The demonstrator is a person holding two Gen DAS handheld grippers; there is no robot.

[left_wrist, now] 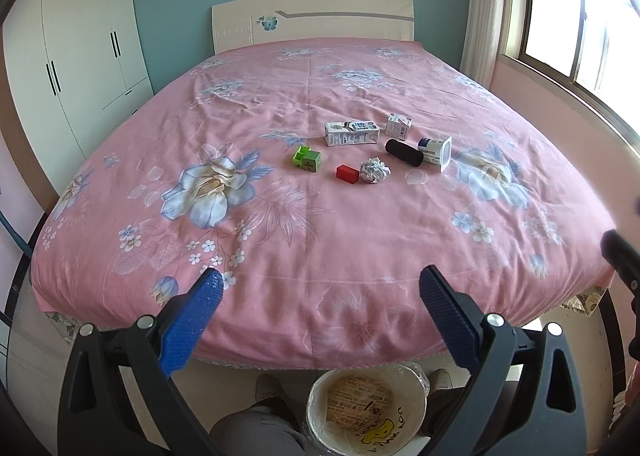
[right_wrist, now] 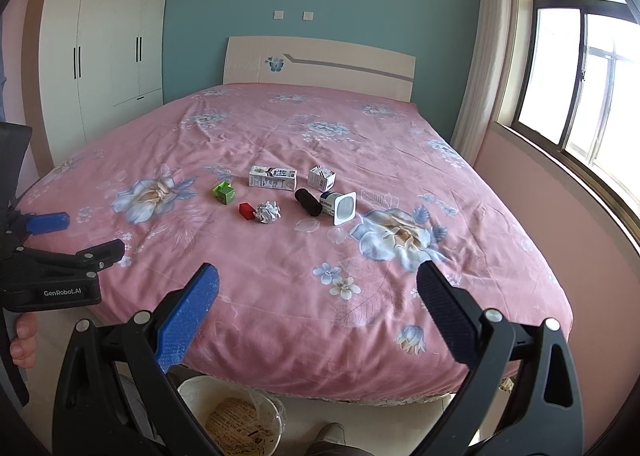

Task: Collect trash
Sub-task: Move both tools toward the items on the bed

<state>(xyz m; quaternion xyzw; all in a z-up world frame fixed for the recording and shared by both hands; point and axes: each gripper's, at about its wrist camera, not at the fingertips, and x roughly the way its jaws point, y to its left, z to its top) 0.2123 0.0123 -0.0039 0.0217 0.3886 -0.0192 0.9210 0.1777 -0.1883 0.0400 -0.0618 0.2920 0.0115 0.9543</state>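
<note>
Both grippers gape wide, nothing held. Left wrist view: left gripper (left_wrist: 320, 288) hovers over the foot edge of the bed (left_wrist: 360, 316), blue pads spread apart, empty. Trash sits in a loose cluster mid-bed, well beyond the fingers: milk carton (left_wrist: 351, 133) lying flat, small white box (left_wrist: 398, 125) just right of it, green box (left_wrist: 307, 158), red box (left_wrist: 347, 174) beside the crumpled paper ball (left_wrist: 375, 171), black cylinder (left_wrist: 404, 152) touching or nearly touching the tipped yogurt cup (left_wrist: 437, 152). Lined trash bin (left_wrist: 366, 408) stands on the floor at the bed foot, below the gripper; only flat printed paper or packaging visible at the bottom, can't tell what it is. Right wrist view: right gripper (right_wrist: 318, 284) likewise spread and empty, over the near part of the bed, same cluster ahead and slightly left of centre. Left gripper shows at the left edge of this view, side-on. Bin partly visible bottom left. Progress judgement: barely started or not started — all seven items lie on the bedspread, none gripped. Left to do: reach forward, pick each piece, drop into the bin.
</note>
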